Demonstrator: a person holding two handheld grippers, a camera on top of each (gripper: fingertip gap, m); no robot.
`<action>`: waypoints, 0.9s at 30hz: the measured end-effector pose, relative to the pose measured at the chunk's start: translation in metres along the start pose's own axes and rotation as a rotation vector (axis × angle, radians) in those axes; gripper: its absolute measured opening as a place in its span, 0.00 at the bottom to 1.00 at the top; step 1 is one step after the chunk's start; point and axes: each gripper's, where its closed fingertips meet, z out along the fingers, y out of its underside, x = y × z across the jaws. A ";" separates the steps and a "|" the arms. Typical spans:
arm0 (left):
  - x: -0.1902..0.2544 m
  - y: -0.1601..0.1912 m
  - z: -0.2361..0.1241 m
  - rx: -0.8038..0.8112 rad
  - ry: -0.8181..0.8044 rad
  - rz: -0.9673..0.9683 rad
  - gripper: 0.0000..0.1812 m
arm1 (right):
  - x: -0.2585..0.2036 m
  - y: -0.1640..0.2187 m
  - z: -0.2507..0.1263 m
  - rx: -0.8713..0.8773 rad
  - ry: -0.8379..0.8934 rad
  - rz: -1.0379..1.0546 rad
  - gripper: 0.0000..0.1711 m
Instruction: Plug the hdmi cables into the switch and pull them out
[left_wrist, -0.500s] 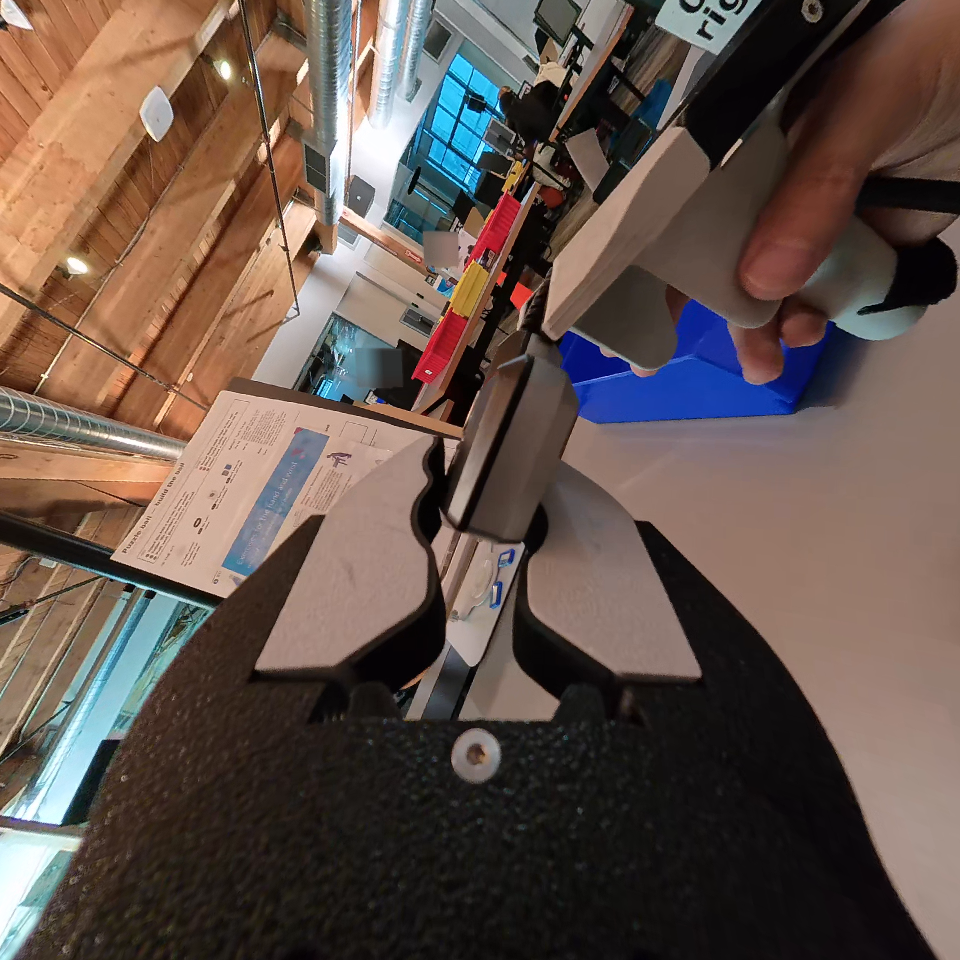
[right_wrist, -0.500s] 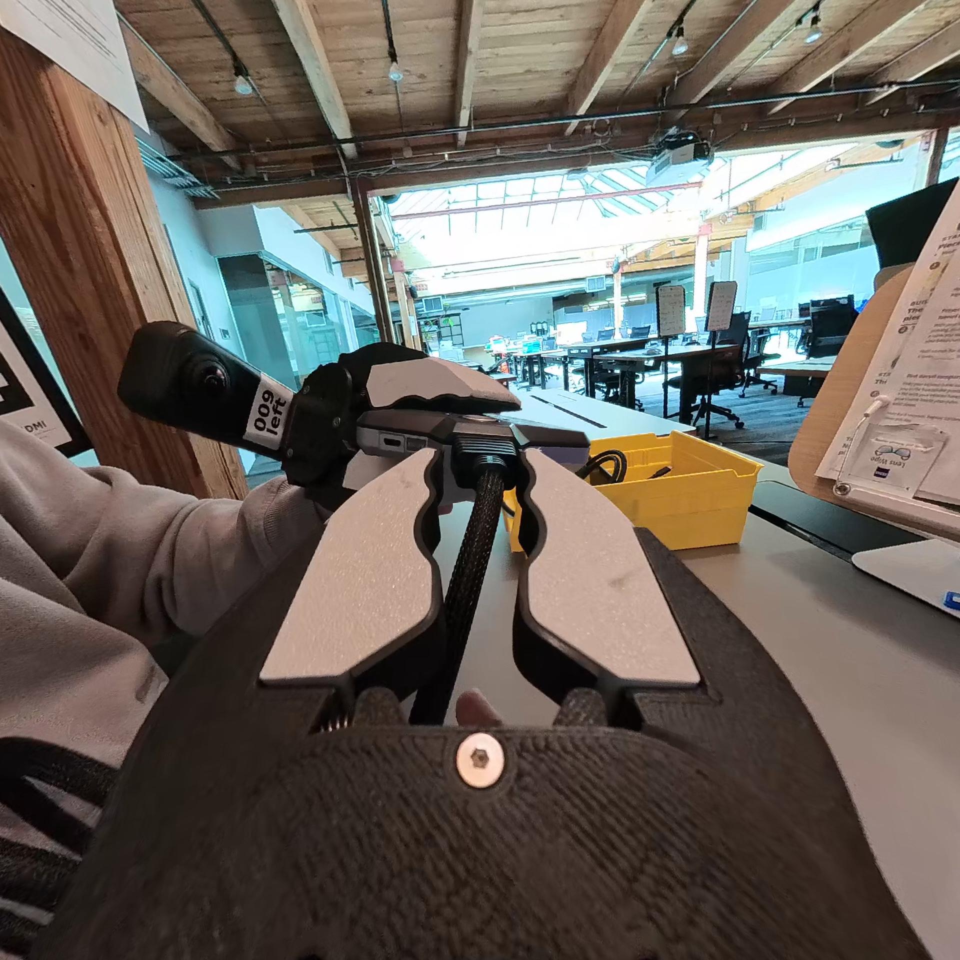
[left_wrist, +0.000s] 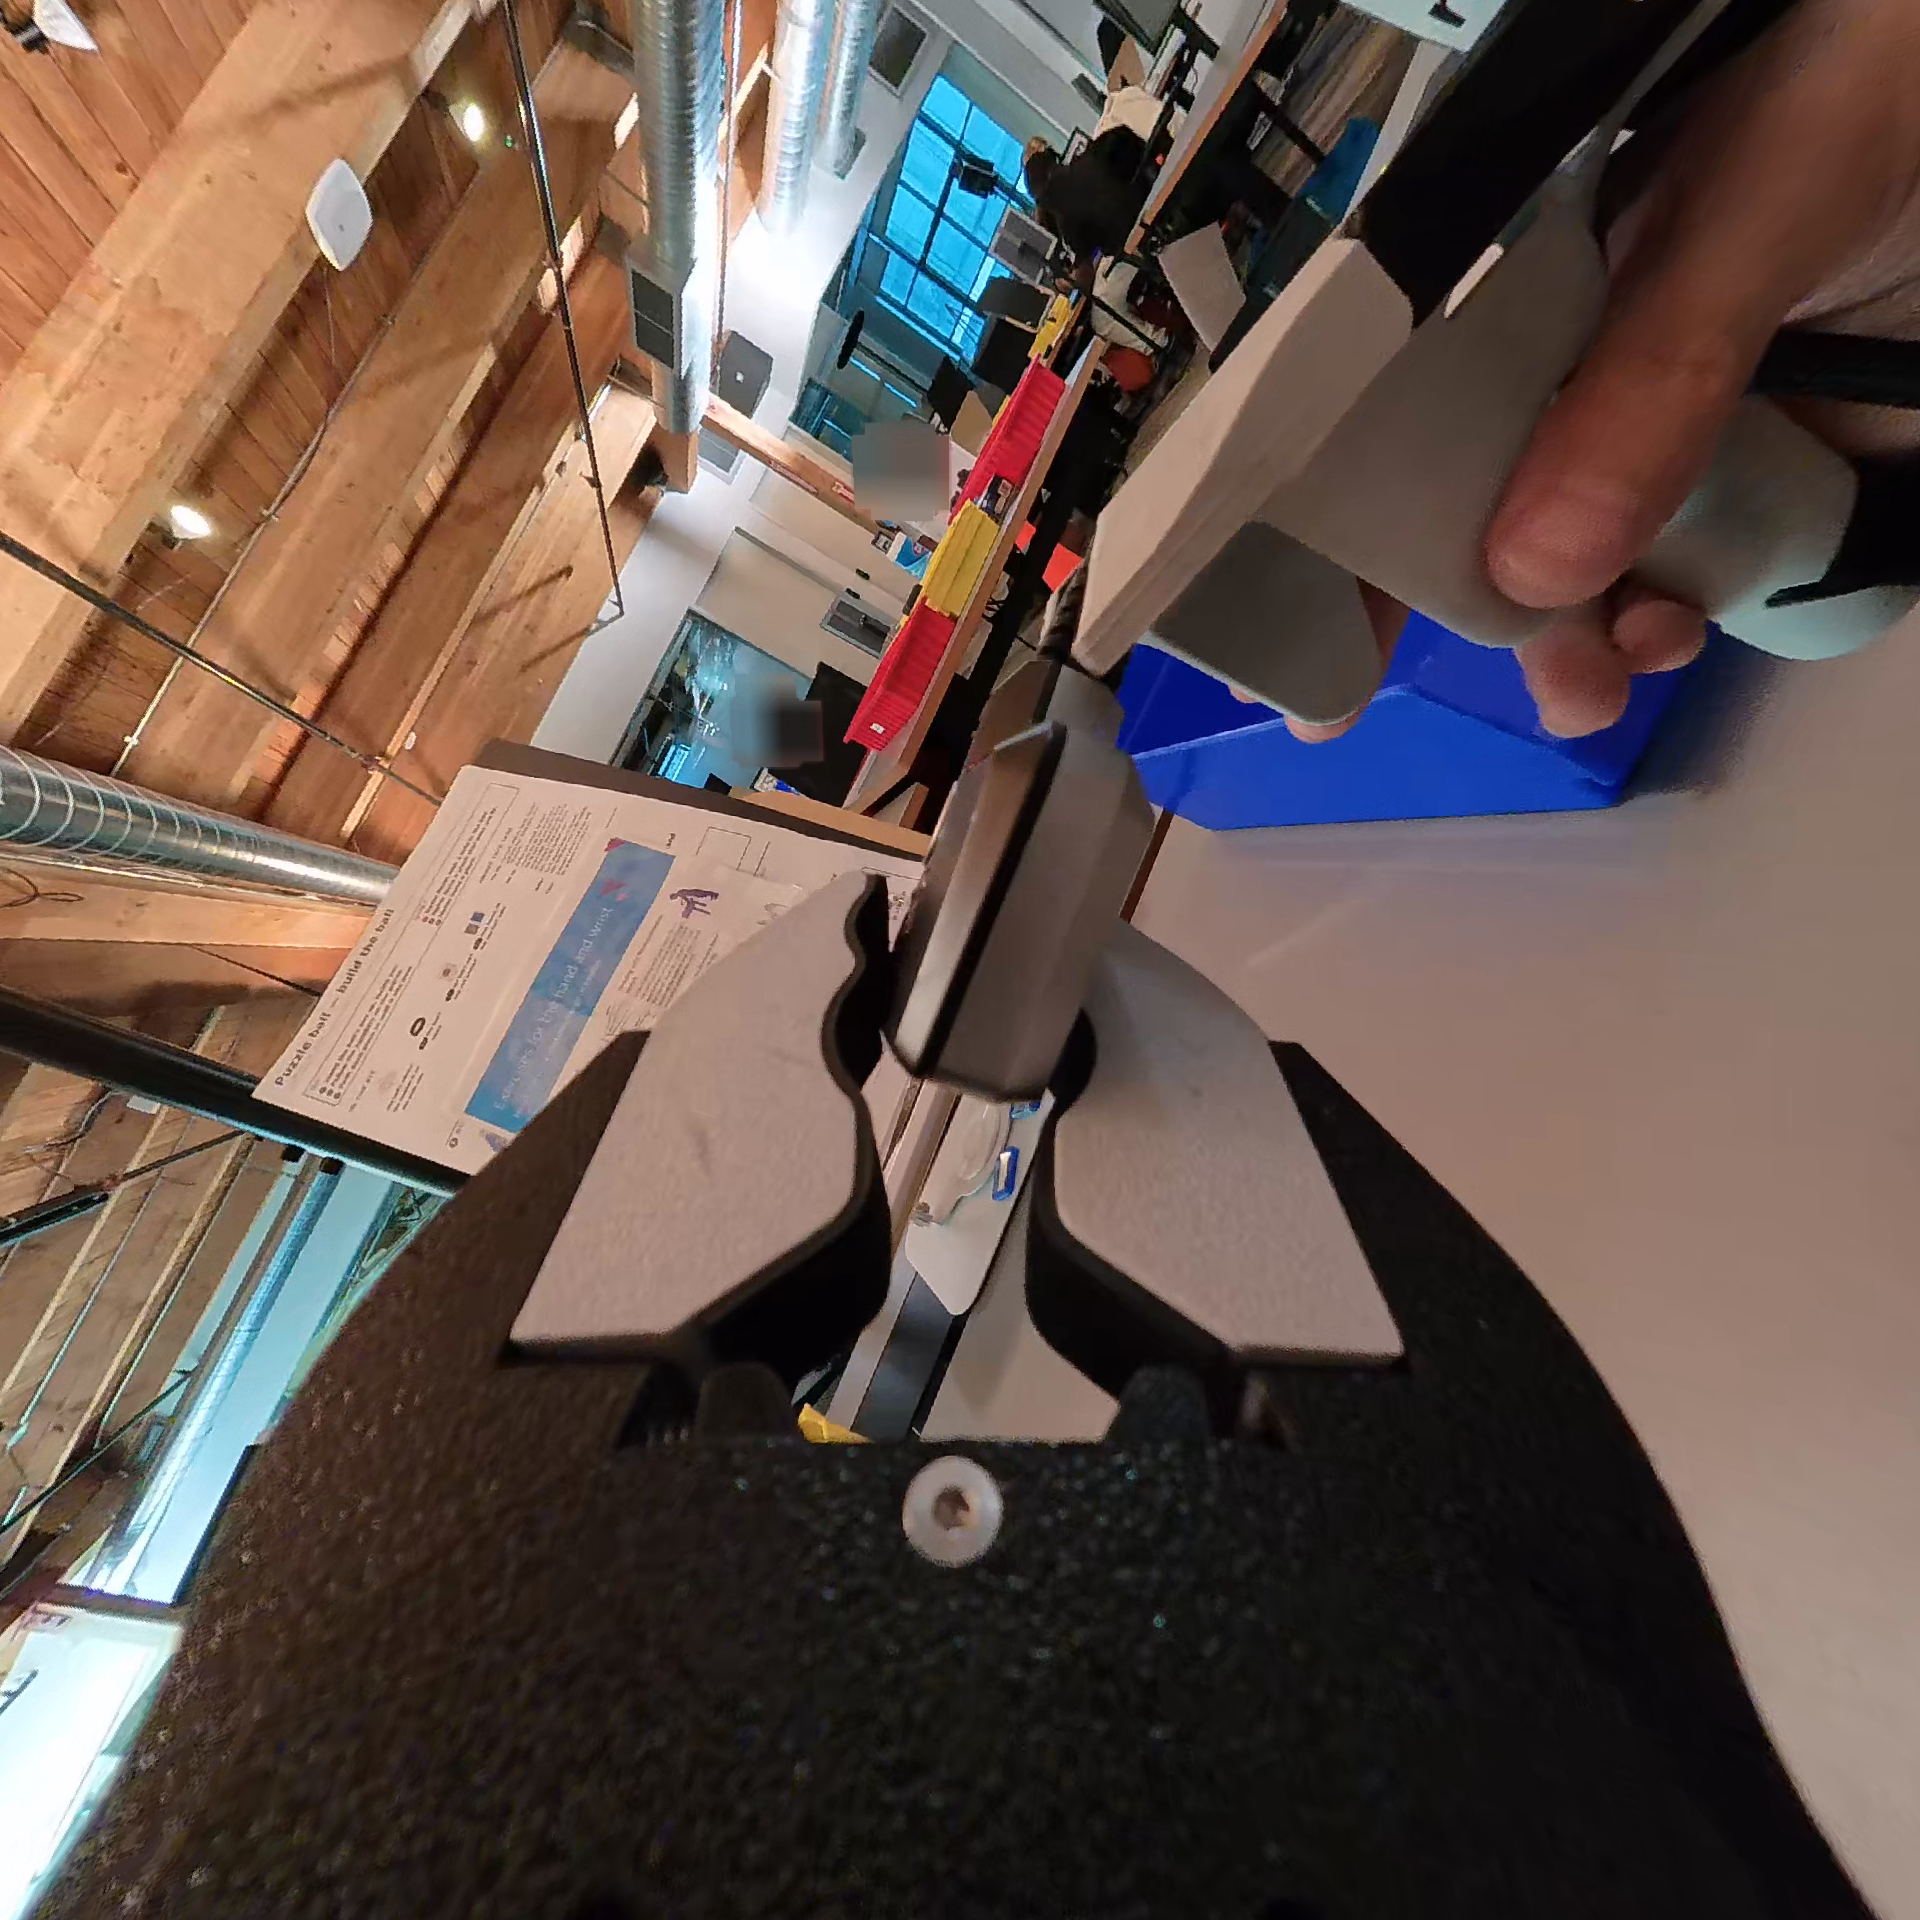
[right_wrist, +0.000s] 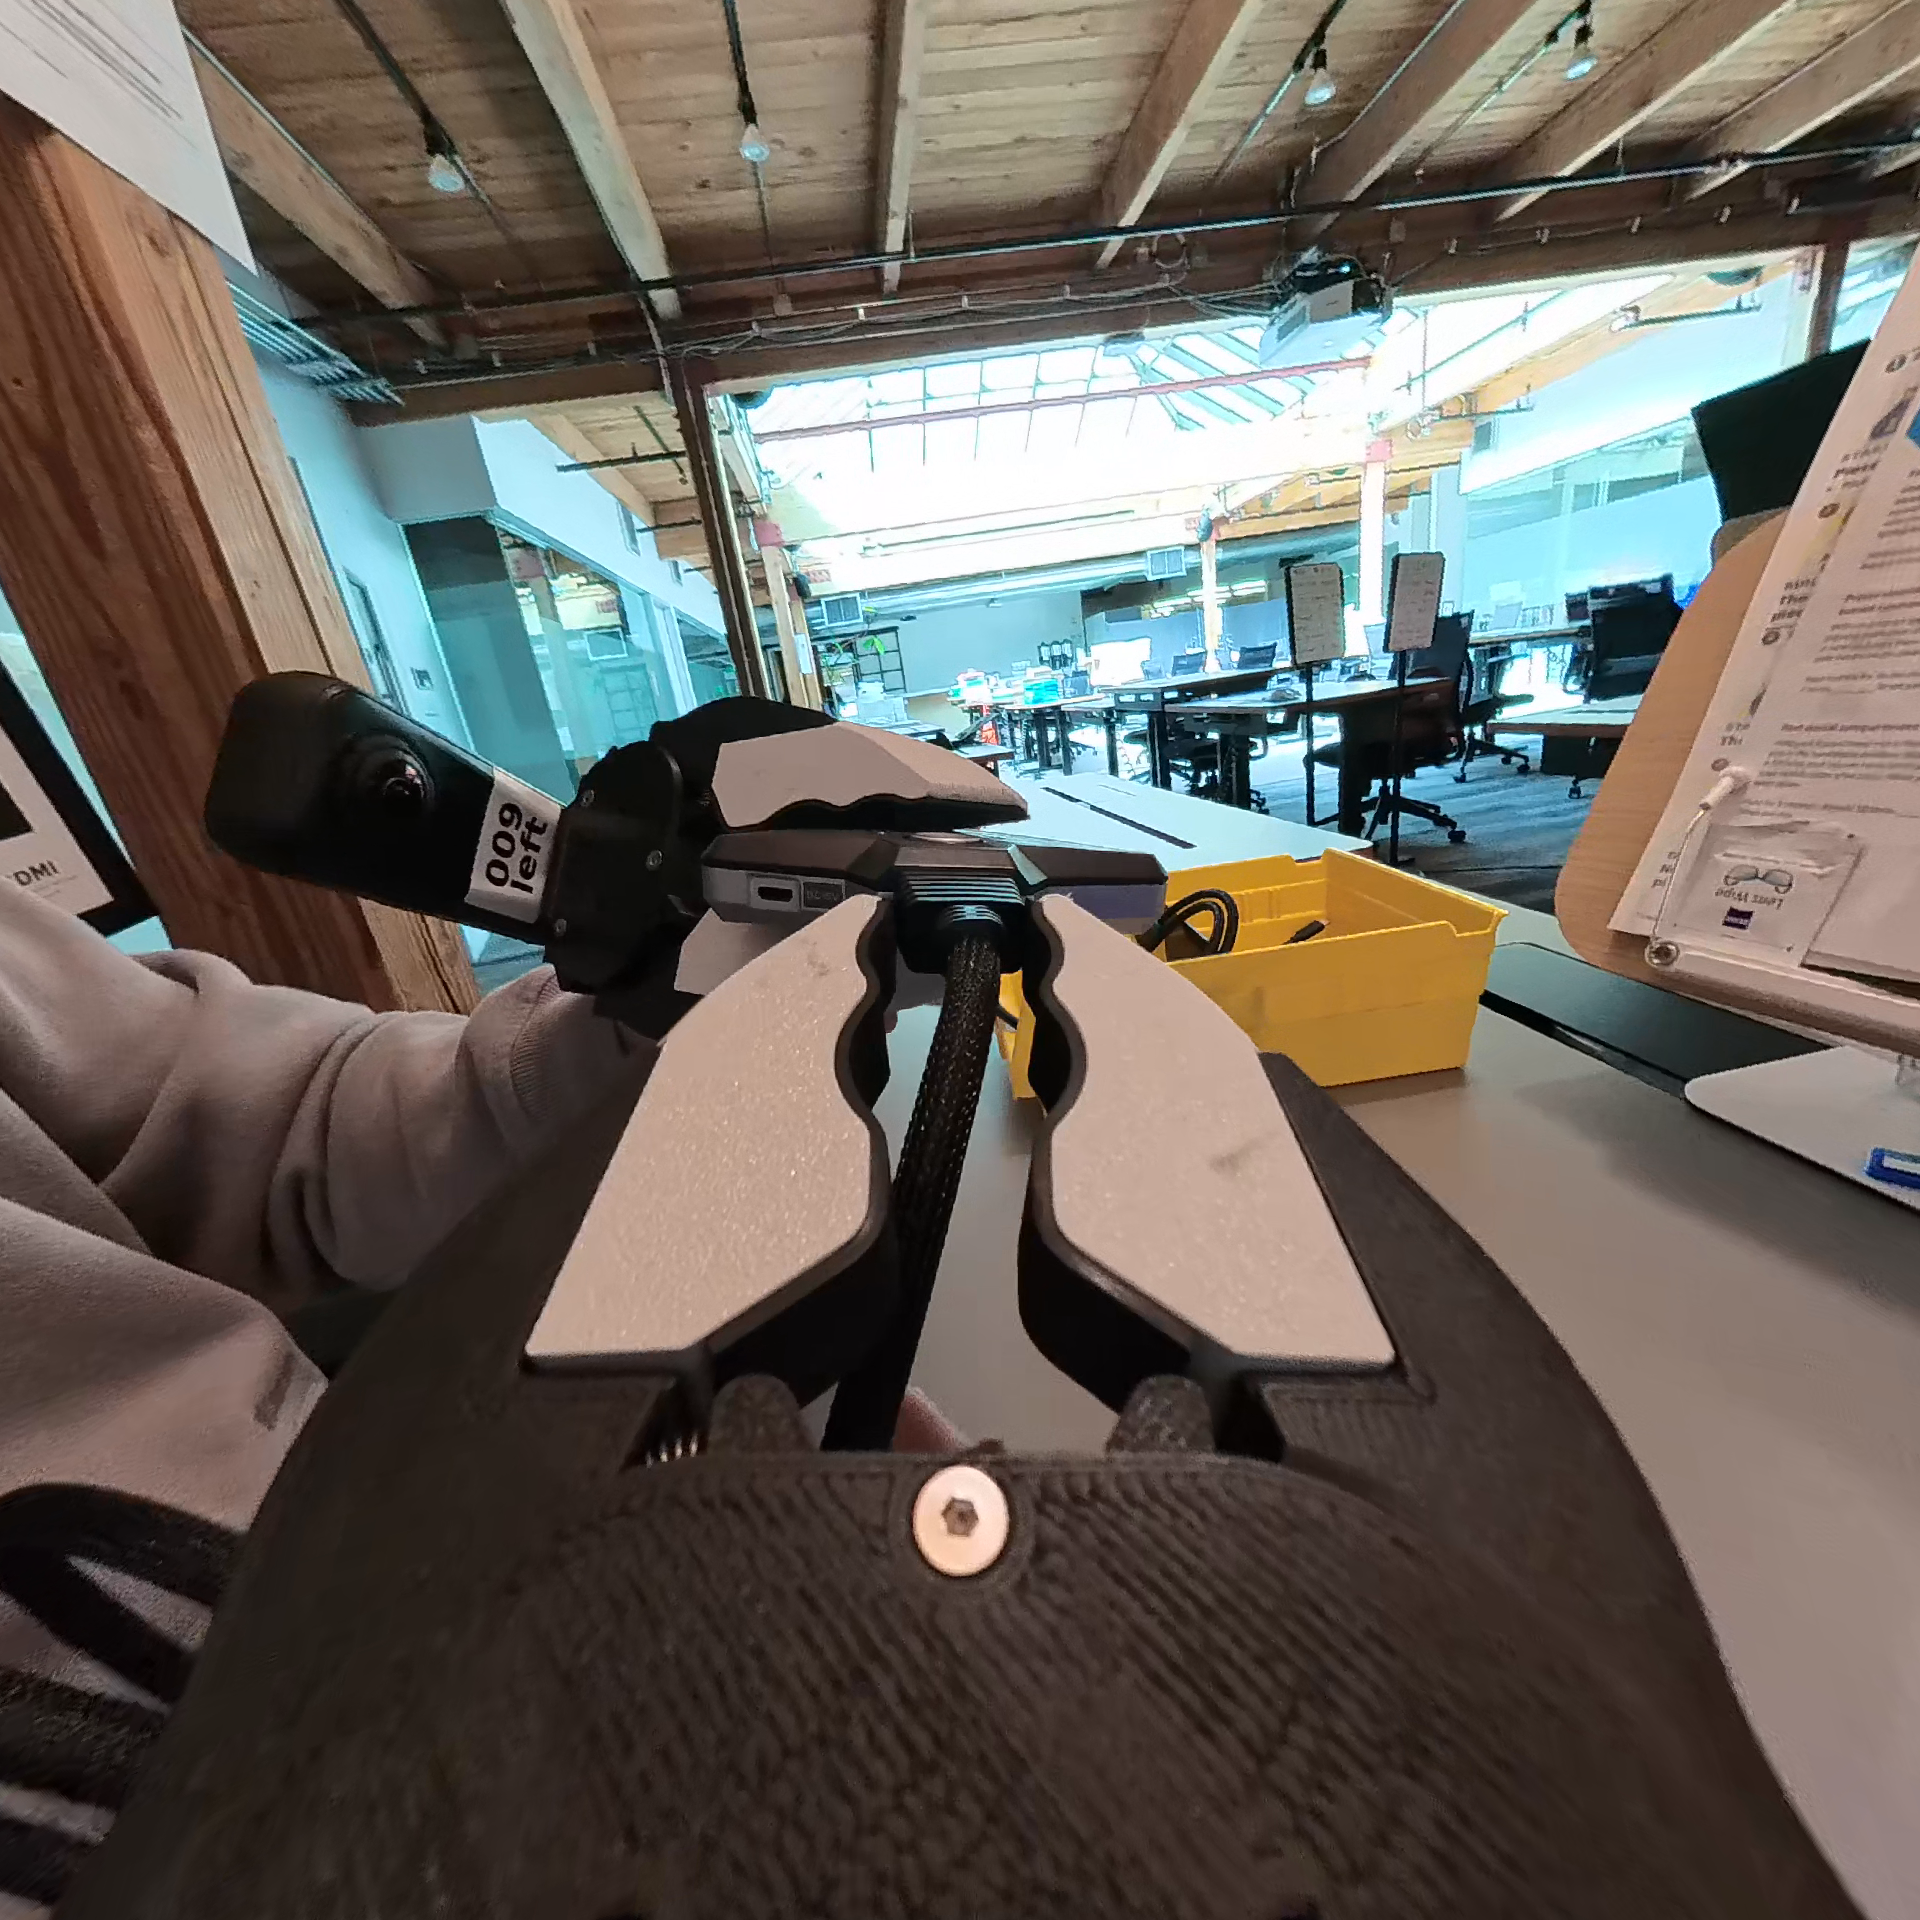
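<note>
Switch (left_wrist: 1013, 935), a flat dark grey box with chamfered corners, sits pinched between the tips of the left gripper (left_wrist: 977, 997), its broad faces against the grey fingers (left_wrist: 727, 1132). In the right wrist view the same switch (right_wrist: 831, 878) lies level, held off the surface (right_wrist: 1558, 1299), one small port open on its near edge. The right gripper (right_wrist: 961, 935) pinches the black plug (right_wrist: 951, 896) of an hdmi cable (right_wrist: 940, 1132) at its fingertips, and that plug meets the switch's edge (how deep it is seated cannot be told). The cable, sheathed in black braid, runs back between the fingers toward the camera.

Fingers on both tools are matte grey pads with wavy inner edges, set in rough black printed bodies. A white label with black print wraps the left gripper's camera stalk (right_wrist: 343, 790). A yellow plastic bin (right_wrist: 1340, 987) holding a coiled black cord stands behind on the surface; a blue bin (left_wrist: 1382, 758) lies beyond the switch in the left view. Printed sheets (left_wrist: 540, 956) lean on a stand nearby.
</note>
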 end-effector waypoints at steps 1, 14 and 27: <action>0.000 0.001 0.000 -0.004 0.002 0.002 0.15 | 0.001 0.001 0.000 0.004 -0.001 0.008 0.14; -0.002 -0.003 -0.013 0.061 0.000 -0.094 0.23 | -0.003 -0.003 0.000 0.013 -0.003 -0.109 0.13; -0.092 0.290 -0.061 -0.717 -0.103 -1.290 0.20 | 0.029 -0.034 -0.041 0.083 0.176 -0.189 0.13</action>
